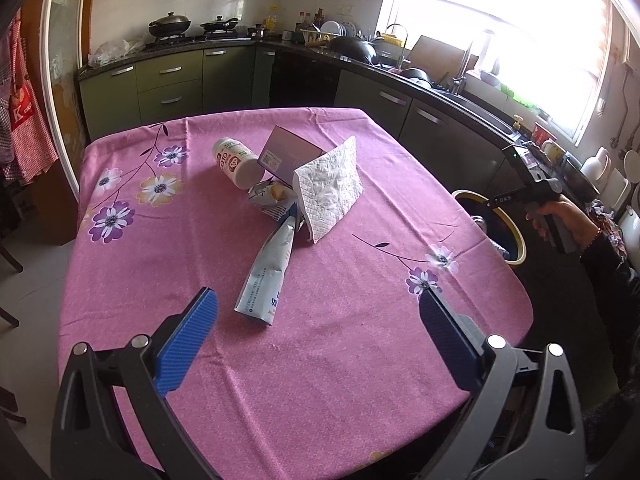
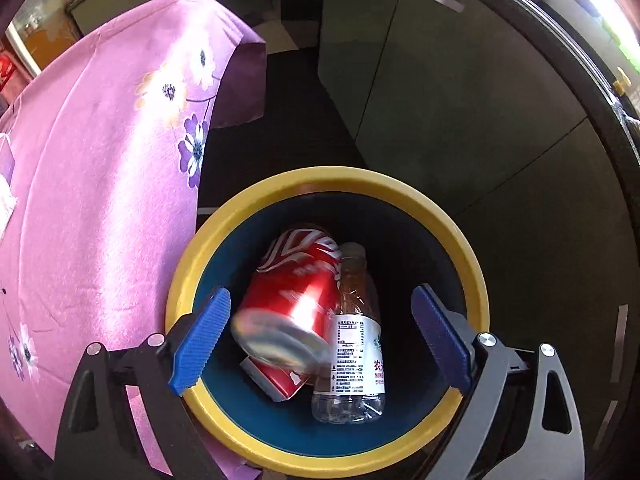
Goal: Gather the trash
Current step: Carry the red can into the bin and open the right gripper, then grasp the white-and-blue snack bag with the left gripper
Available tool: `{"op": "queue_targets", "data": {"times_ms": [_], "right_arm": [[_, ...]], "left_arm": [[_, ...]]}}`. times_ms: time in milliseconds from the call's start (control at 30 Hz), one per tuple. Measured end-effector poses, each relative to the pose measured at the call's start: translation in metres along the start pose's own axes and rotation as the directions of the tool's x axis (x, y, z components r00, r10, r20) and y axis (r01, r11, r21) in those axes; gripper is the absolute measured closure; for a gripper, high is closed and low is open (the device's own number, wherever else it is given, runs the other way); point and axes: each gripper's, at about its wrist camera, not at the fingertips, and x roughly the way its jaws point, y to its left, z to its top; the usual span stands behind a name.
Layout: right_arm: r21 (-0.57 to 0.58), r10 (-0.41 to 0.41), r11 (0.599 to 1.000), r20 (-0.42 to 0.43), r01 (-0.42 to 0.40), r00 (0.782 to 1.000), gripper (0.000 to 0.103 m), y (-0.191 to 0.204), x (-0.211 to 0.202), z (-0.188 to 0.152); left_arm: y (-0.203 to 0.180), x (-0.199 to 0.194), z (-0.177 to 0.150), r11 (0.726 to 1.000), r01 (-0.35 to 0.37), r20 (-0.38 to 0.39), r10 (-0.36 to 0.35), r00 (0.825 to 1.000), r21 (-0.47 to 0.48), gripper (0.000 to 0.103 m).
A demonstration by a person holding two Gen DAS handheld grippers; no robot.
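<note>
Both sets of jaws gape, empty — the right gripper [image 2: 320, 336] over the bin [image 2: 472, 256], red can [image 2: 296, 280] blurred inside.

On the counter [image 1: 168, 248] we see a bottle [image 1: 236, 162] left of a box [image 1: 290, 156], a tissue [image 1: 332, 184] to its right and a pouch [image 1: 268, 276] in front. Beside the counter's right edge stands a bin [image 2: 472, 264] holding a can [image 2: 296, 292] and a water bottle [image 2: 356, 344].

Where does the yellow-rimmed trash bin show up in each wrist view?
Left wrist: yellow-rimmed bin at the right edge, beyond the table, partly hidden by the right gripper.
Right wrist: bin fills the lower centre, seen from above.
Shared landmark: the pink tablecloth.
</note>
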Motion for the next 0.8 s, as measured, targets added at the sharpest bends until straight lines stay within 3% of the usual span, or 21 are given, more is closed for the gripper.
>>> {"op": "queue_targets", "data": {"times_ms": [233, 533, 800], "right_arm": [[0.040, 0.006, 0.999, 0.135, -0.011, 0.991, 0.012, 0.012, -0.058, -0.044], [0.060, 0.176, 0.979, 0.231, -0.195, 0.957, 0.012, 0.051, -0.093, -0.116], [0.017, 0.266, 0.959, 0.274, -0.282, 0.924, 0.012, 0.094, -0.102, -0.142]], "left_arm": [[0.004, 0.011, -0.001, 1.000, 0.002, -0.024, -0.002, 1.000, -0.004, 0.007], [0.021, 0.060, 0.007, 0.999, -0.016, -0.129, 0.020, 0.991, 0.033, 0.007], [0.039, 0.118, 0.027, 0.996, -0.017, -0.231, 0.038, 0.972, 0.092, 0.007]]}}
